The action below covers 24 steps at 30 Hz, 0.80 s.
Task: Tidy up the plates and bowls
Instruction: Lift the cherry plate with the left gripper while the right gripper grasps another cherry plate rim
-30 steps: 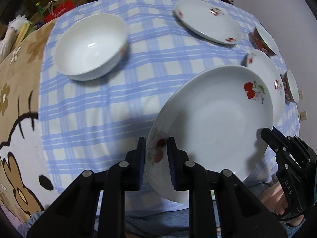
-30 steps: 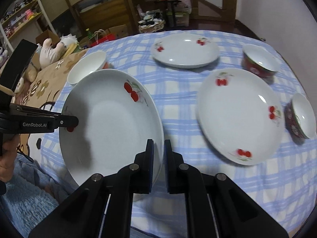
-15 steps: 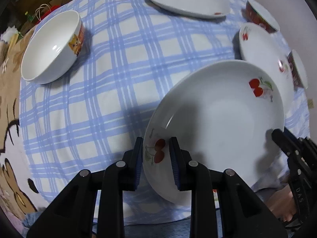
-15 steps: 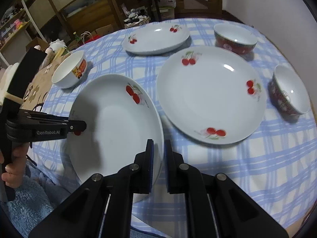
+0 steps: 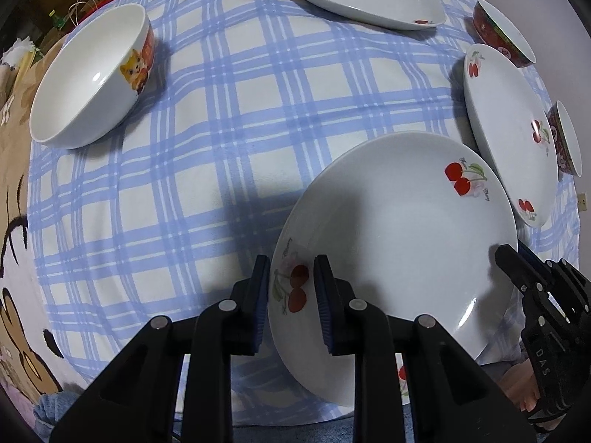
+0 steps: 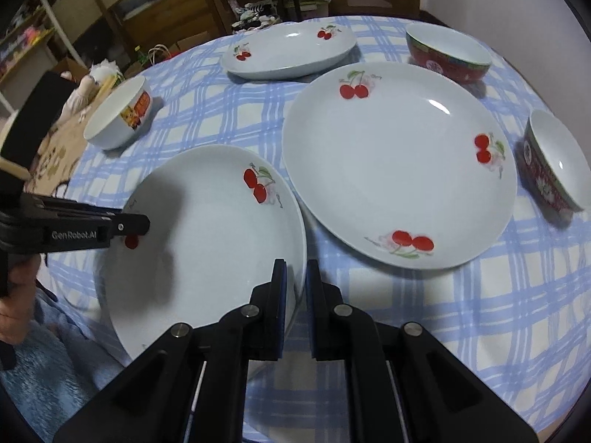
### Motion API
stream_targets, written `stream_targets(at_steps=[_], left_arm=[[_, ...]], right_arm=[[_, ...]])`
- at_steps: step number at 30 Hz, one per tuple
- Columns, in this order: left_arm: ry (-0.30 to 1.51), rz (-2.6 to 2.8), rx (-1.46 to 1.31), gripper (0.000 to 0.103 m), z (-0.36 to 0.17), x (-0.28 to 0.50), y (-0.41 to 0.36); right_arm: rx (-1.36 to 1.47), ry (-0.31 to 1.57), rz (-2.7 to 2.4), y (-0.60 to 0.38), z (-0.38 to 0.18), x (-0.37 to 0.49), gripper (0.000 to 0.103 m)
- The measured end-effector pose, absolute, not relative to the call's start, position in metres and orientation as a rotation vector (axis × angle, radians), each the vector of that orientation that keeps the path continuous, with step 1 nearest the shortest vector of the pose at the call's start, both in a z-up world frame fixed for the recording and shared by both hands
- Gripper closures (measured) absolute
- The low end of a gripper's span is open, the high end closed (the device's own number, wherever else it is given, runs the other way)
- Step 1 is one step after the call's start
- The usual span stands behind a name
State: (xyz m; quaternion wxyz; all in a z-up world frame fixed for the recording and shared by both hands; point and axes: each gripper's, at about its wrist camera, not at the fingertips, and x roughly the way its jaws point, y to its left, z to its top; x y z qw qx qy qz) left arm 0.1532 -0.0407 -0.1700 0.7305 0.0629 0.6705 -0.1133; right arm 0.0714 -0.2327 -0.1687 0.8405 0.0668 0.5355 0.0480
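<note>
Both grippers hold one white cherry plate (image 5: 399,229) by opposite rims, lifted above the near table edge. My left gripper (image 5: 290,291) is shut on its left rim; my right gripper (image 6: 295,288) is shut on its right rim. The held plate also shows in the right wrist view (image 6: 207,243), its far edge close beside a second large cherry plate (image 6: 399,162) that lies flat on the blue checked tablecloth (image 5: 229,110). A third cherry plate (image 6: 291,50) lies at the far side.
A white bowl with a cartoon print (image 5: 92,77) stands at the far left. Two red-patterned bowls (image 6: 448,53) (image 6: 554,162) stand at the far right and right. A brown cartoon blanket (image 5: 14,221) lies left of the table. Shelves and clutter stand behind.
The held plate has moved forward and right, up to the edge of the large flat cherry plate. Both grippers kept their hold.
</note>
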Motion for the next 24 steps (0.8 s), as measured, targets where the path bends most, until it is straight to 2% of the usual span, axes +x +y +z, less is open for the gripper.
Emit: stream_targets(at_steps=[24], left_arm=[[1.469, -0.254, 0.15, 0.079, -0.1743, 0.16, -0.0392]], right_arm=[[0.181, 1.113, 0.11, -0.2423, -0.1661, 0.07, 0.092]])
